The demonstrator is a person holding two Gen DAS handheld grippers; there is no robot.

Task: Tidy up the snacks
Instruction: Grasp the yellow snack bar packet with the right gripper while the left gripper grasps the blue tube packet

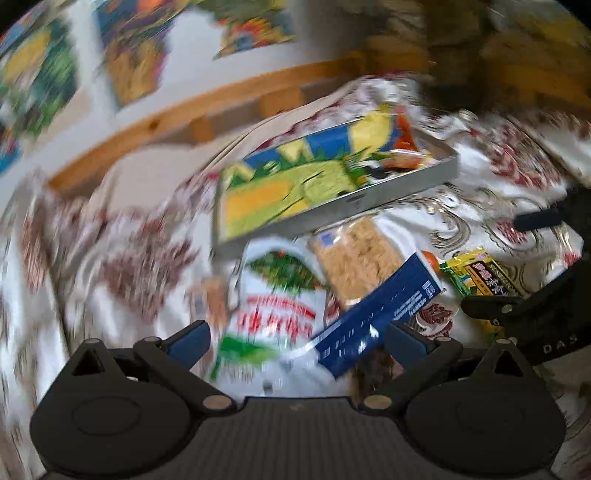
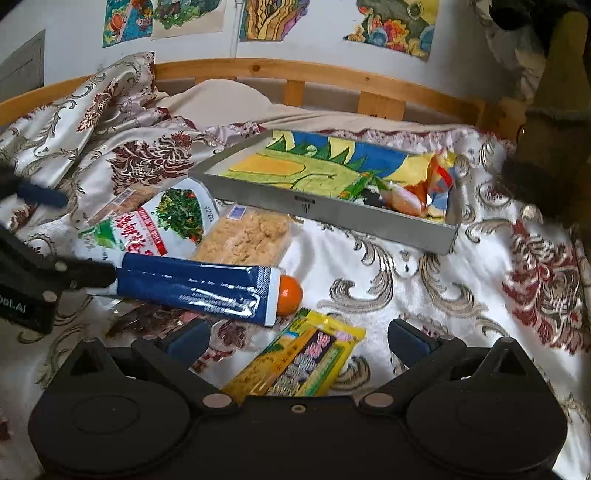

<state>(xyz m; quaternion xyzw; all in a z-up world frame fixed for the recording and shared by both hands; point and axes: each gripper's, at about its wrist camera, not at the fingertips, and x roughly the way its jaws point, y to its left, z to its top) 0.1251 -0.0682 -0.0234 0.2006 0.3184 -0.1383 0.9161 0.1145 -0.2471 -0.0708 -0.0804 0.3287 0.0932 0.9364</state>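
Observation:
A grey tray (image 2: 332, 212) with a colourful drawing lining it sits on the bed and holds a few snack packets (image 2: 424, 188) at its right end. In front of it lie a white-and-green packet (image 2: 155, 225), a clear pack of beige crackers (image 2: 243, 236), a long blue box (image 2: 192, 284) with an orange ball (image 2: 290, 293) at its end, and a yellow packet (image 2: 299, 362). My left gripper (image 1: 295, 341) is open over the white packet (image 1: 277, 306) and blue box (image 1: 376, 314). My right gripper (image 2: 295, 341) is open, straddling the yellow packet.
A floral satin bedspread (image 2: 443, 295) covers the bed. A wooden rail (image 2: 295, 75) runs along the back below a wall with drawings (image 2: 391, 26). A dark furry thing (image 2: 554, 147) stands at the right. The left gripper body (image 2: 33, 280) shows at the right wrist view's left edge.

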